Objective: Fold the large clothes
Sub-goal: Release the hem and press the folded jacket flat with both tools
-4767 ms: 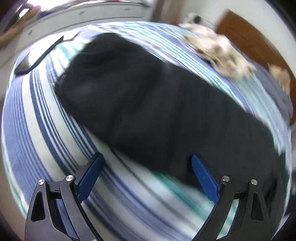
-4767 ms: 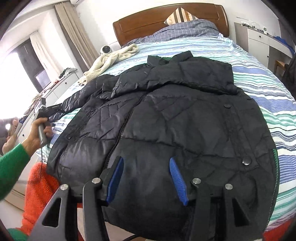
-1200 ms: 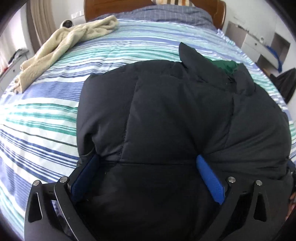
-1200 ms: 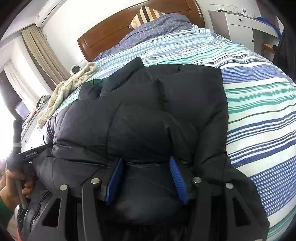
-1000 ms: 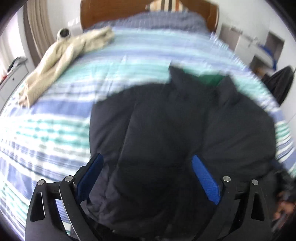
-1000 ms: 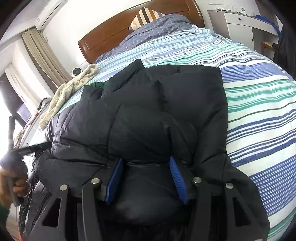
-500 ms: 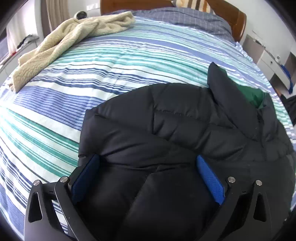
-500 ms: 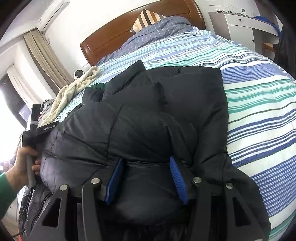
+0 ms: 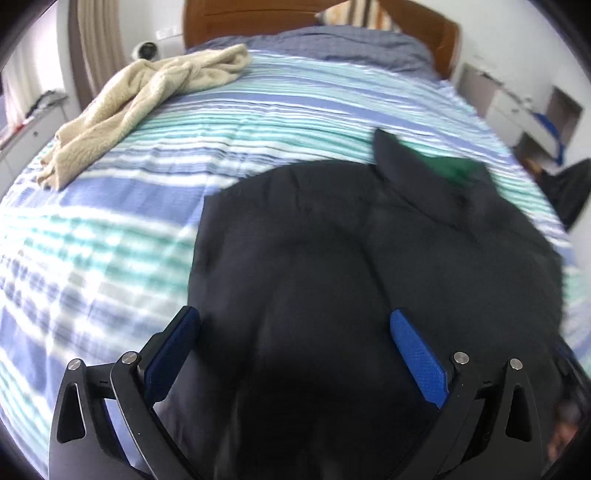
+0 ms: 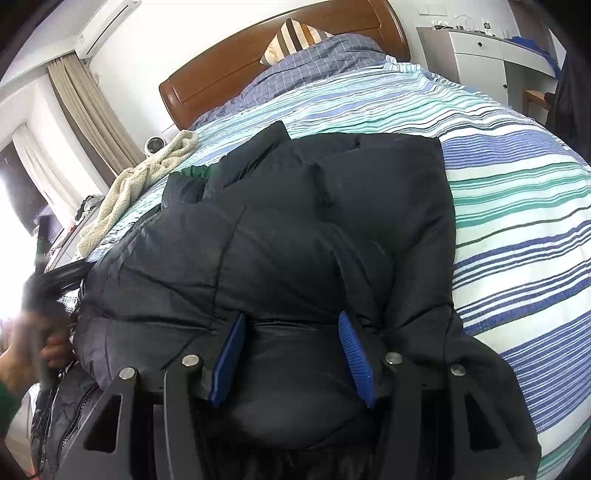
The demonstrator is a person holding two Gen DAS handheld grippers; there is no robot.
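Mostly blurred: black jacket (image 9: 369,258) btwn left hand-held gripper (image 9: 291,347) pads

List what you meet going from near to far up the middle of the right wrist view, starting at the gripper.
Right hand-held gripper → black puffer jacket → striped bedspread → blue checked bedding → striped pillow → wooden headboard.

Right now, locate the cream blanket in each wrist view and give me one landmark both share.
Left wrist: the cream blanket lies upper left, on the striped bedspread.
Right wrist: it lies left of centre, along the bed's left edge.
Shared landmark: the wooden headboard.
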